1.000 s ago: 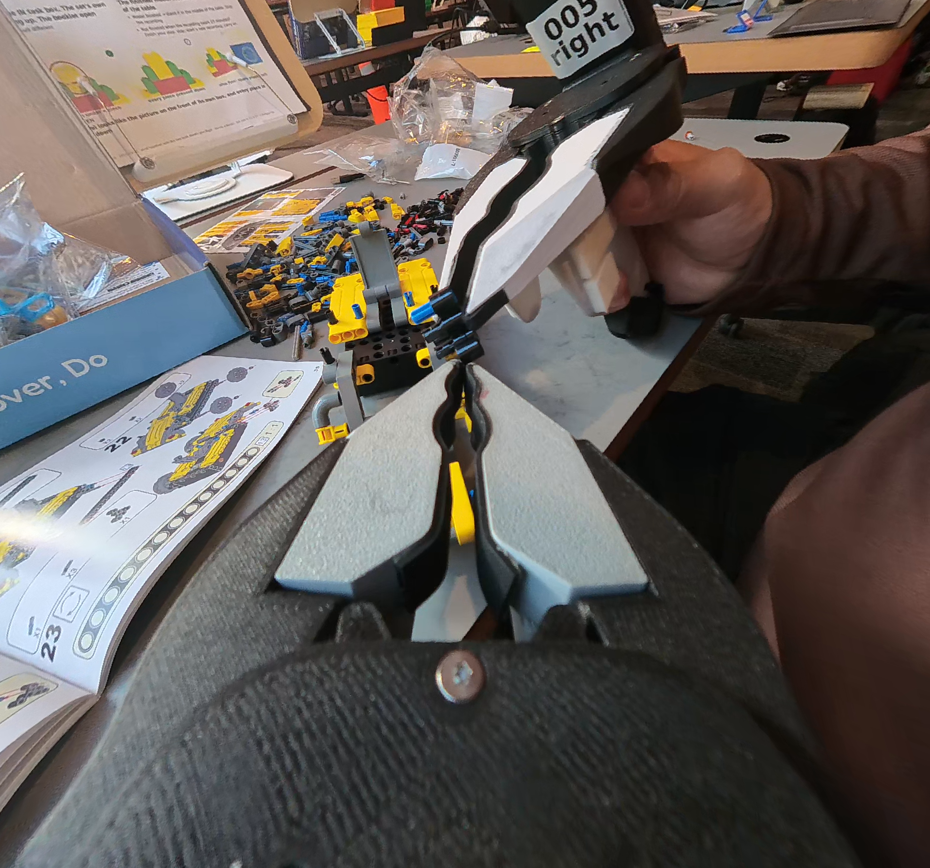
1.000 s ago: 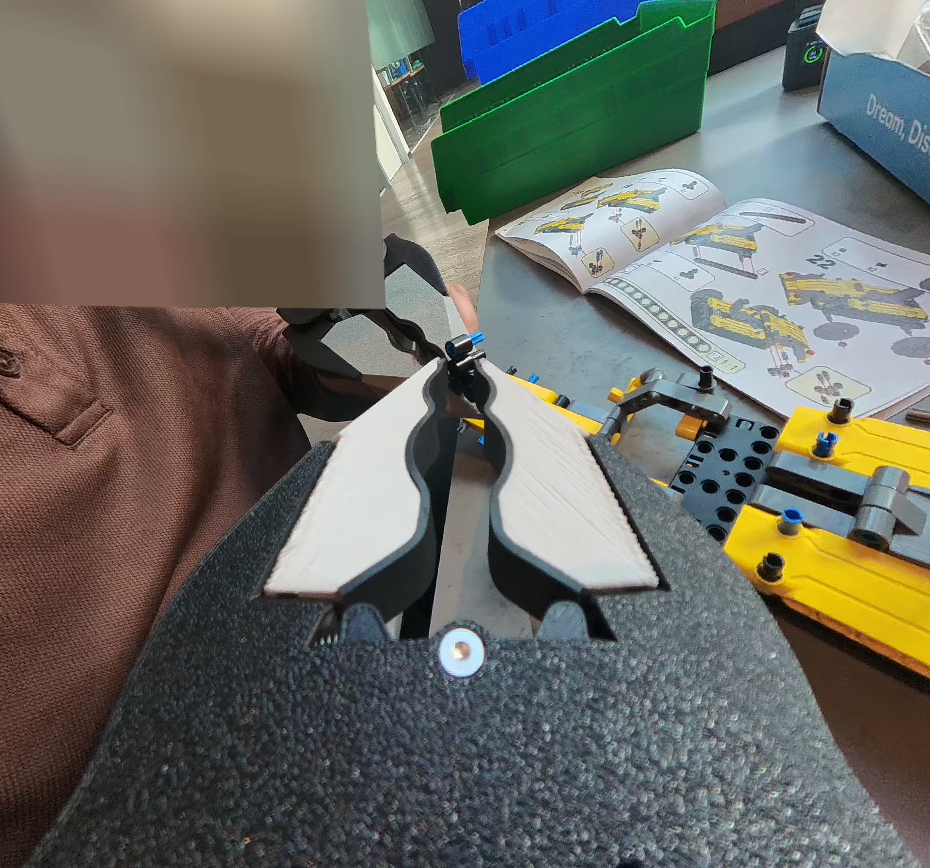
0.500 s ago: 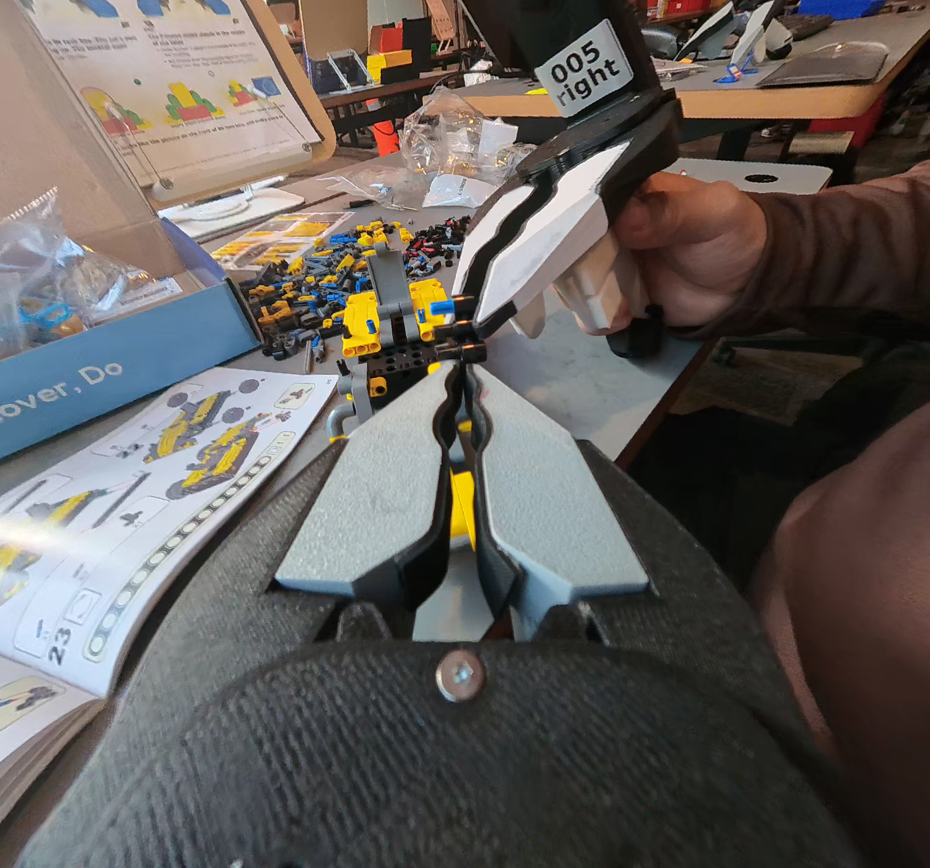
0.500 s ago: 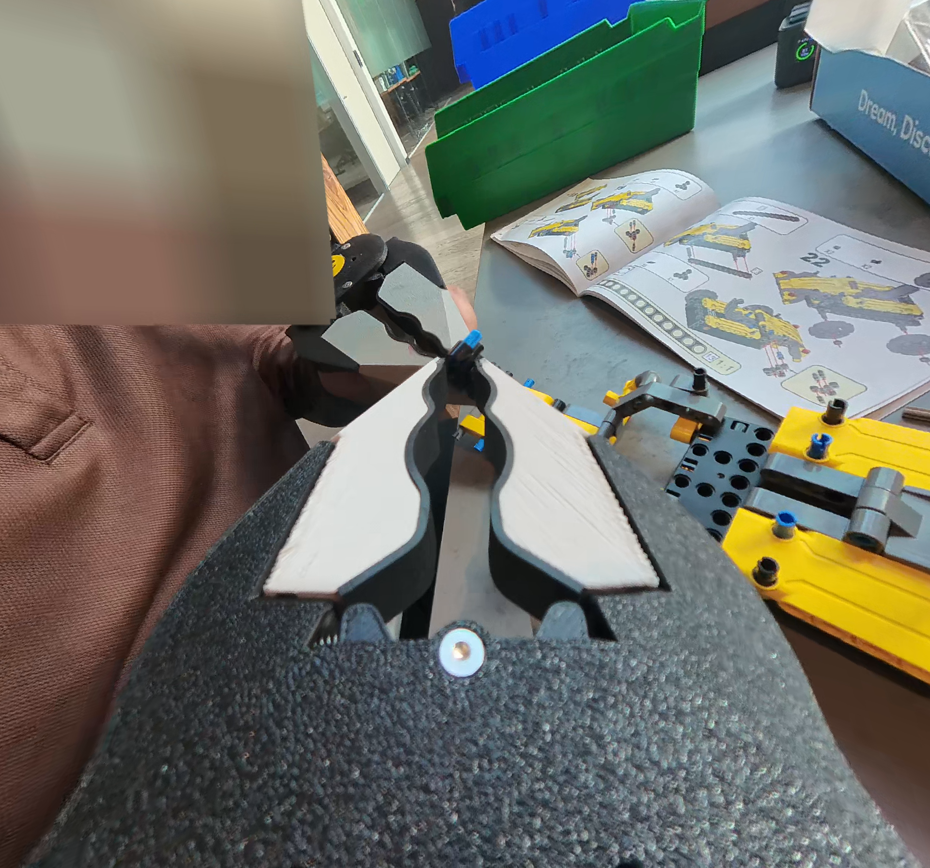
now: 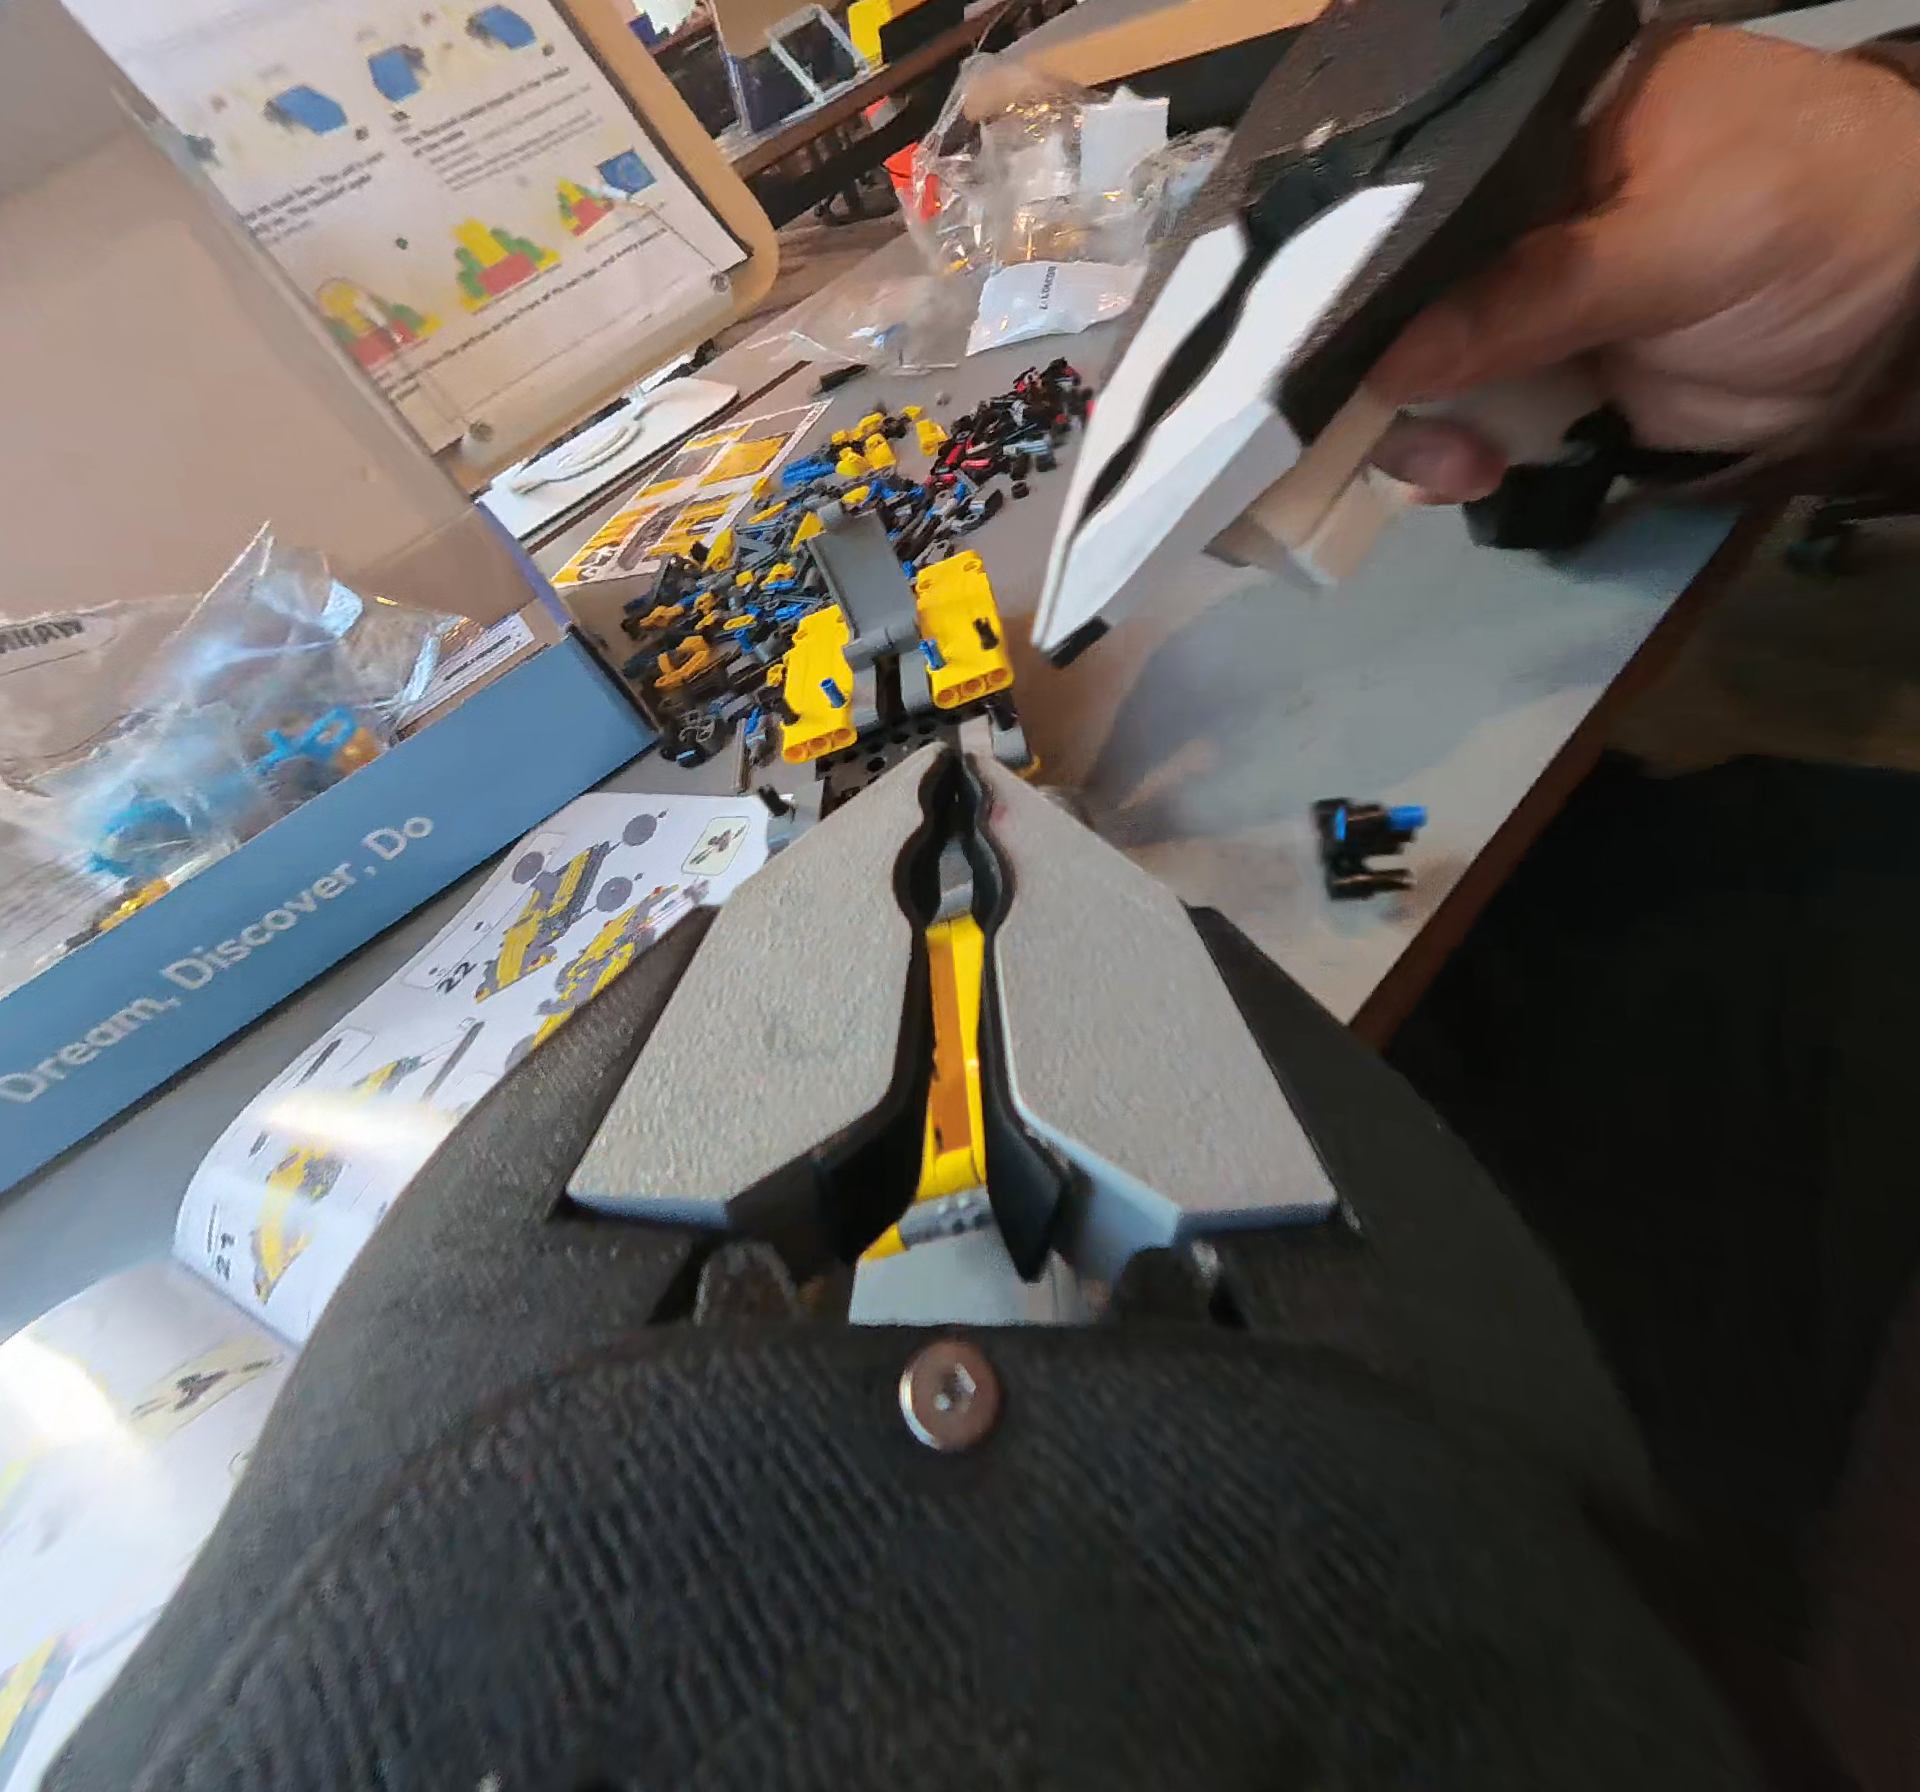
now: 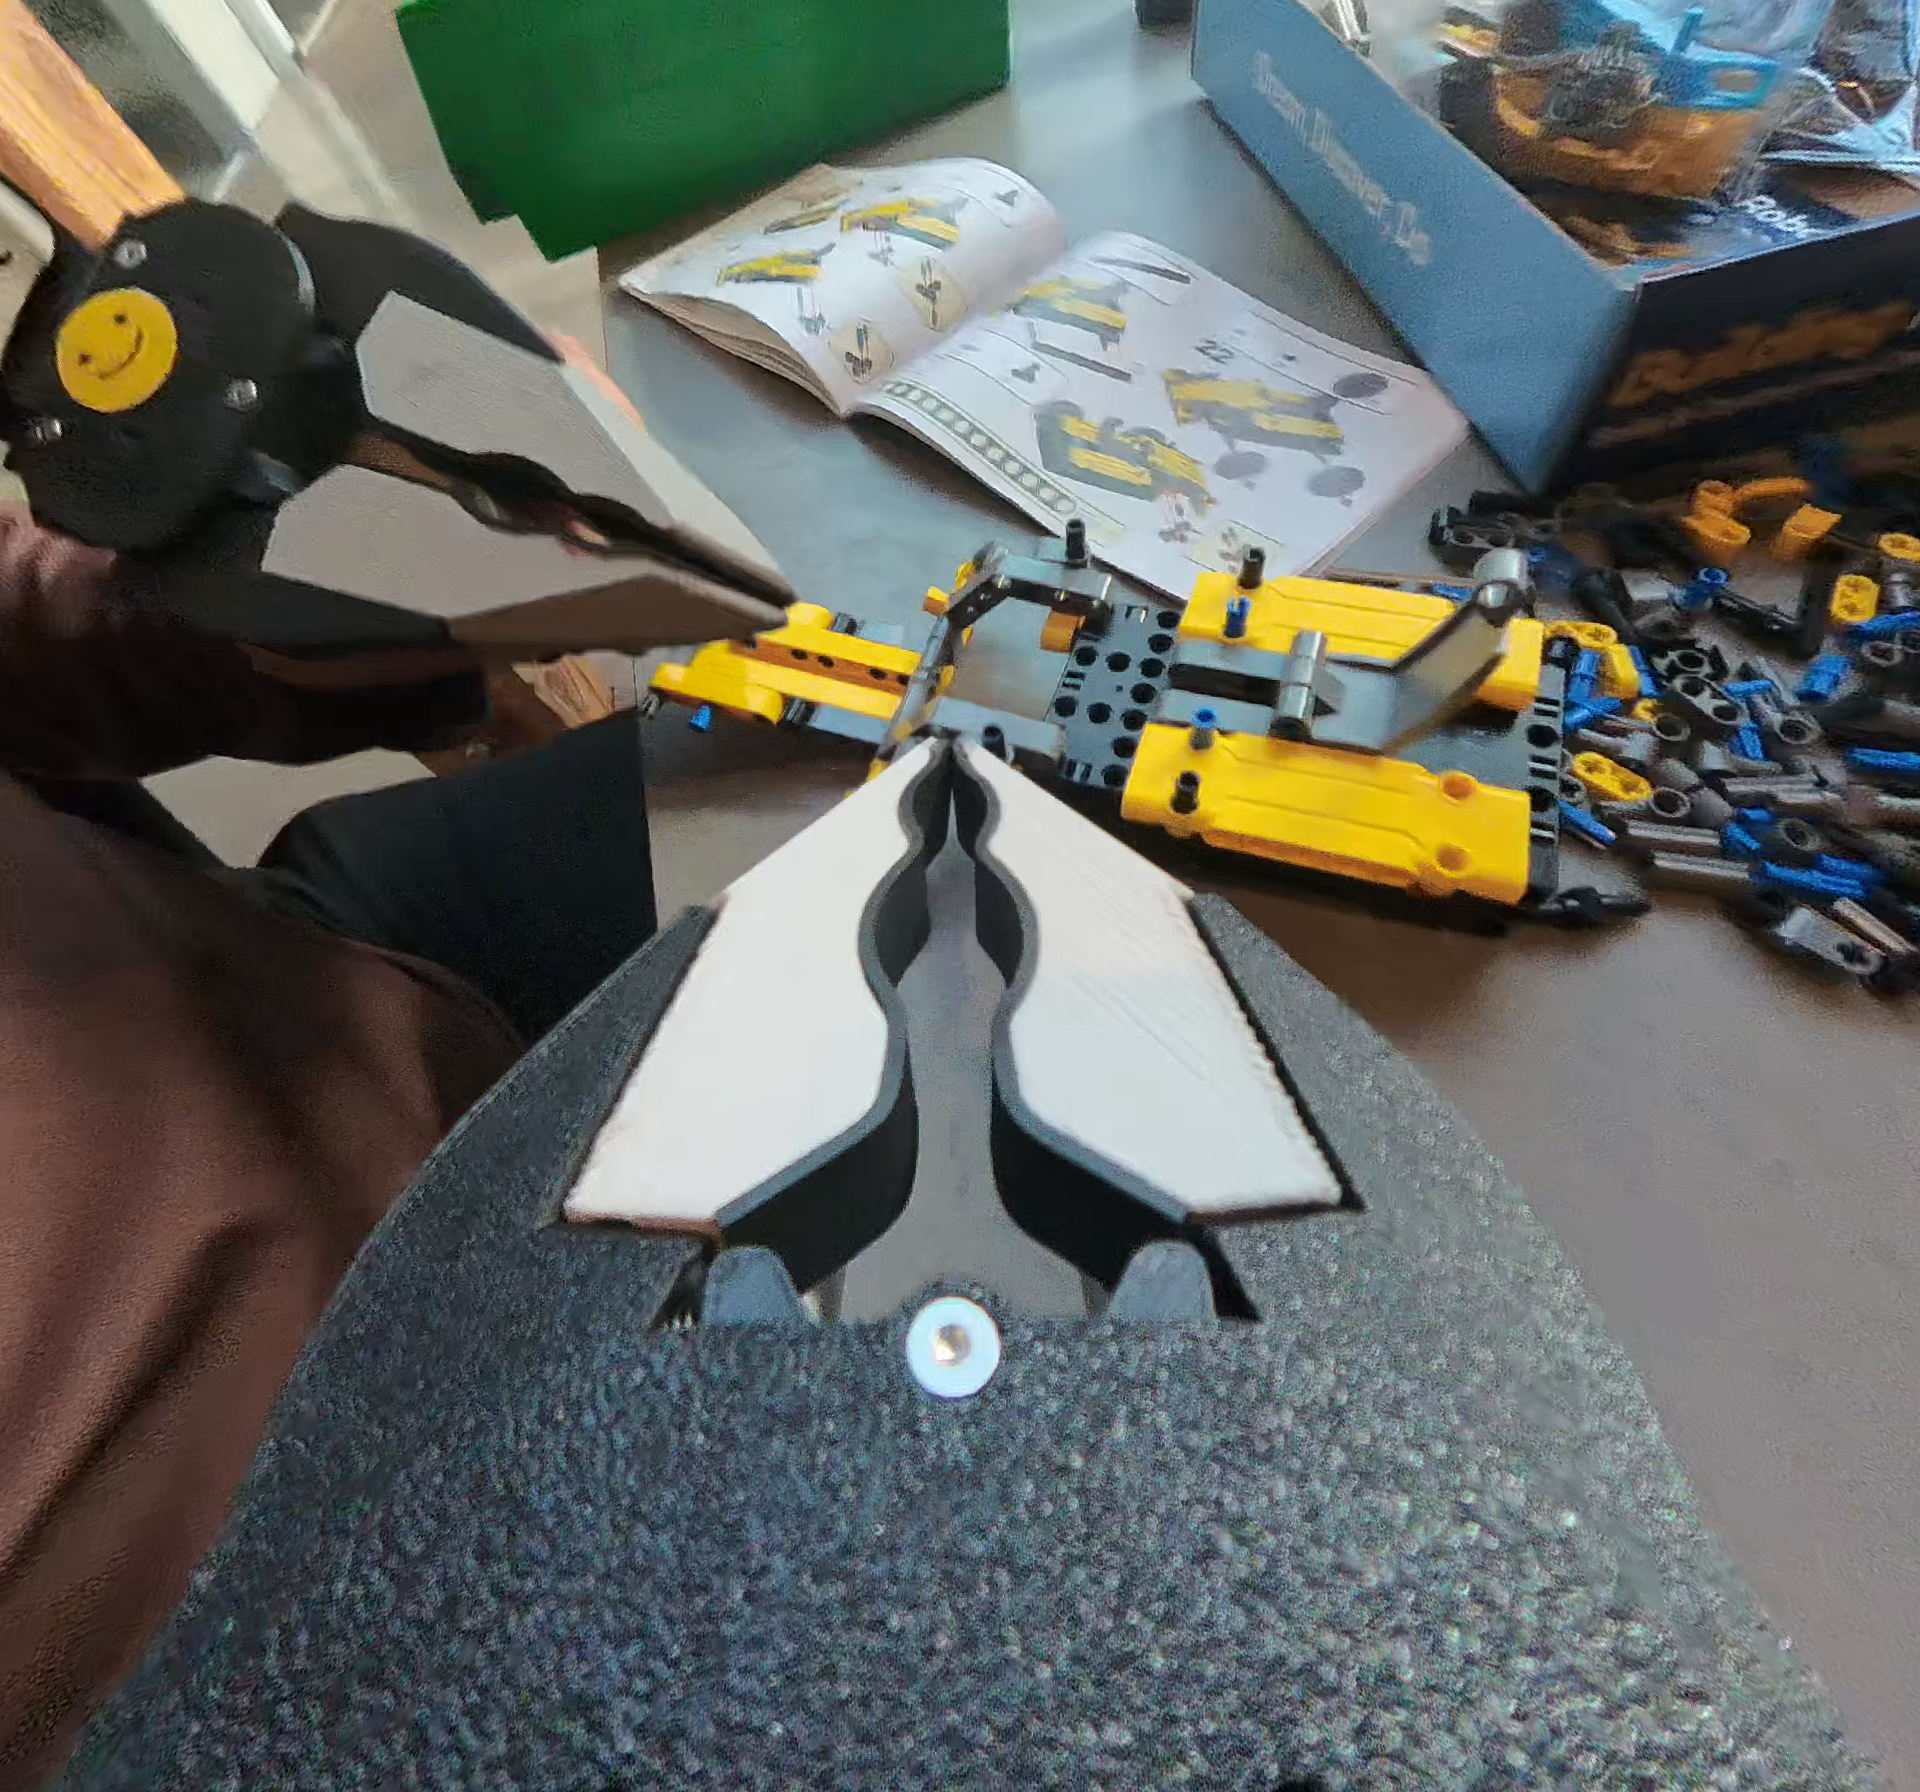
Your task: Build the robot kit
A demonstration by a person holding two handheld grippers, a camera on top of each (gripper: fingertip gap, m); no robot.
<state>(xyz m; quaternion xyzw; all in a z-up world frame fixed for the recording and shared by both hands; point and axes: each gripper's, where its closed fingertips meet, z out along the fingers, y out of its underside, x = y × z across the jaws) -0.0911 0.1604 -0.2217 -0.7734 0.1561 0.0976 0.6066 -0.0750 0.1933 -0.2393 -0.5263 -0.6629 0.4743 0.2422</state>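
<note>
The grey table [image 5: 1299, 703] bears a blue box [image 5: 312, 869] left of the left gripper's fingers and an open instruction booklet [image 6: 1091, 371] beyond the right gripper's. The yellow and black model [image 6: 1299, 724] lies just past both tips. The left gripper [image 5: 954, 774] is clamped on the model's yellow beam [image 5: 954, 1036]. The right gripper [image 6: 951, 755] is closed, empty. A small black and blue piece [image 5: 1361, 843] lies right of the left fingers.

The blue box [image 5: 312, 890] carries pale lettering along its long side and yellow lettering on its end face. Just in front of it, the open booklet [image 5: 499, 953] bears printed step numbers. Behind the box, a display board [image 5: 416, 132] shows text lines; well beyond it lies a printed white slip [image 5: 1039, 298].
</note>
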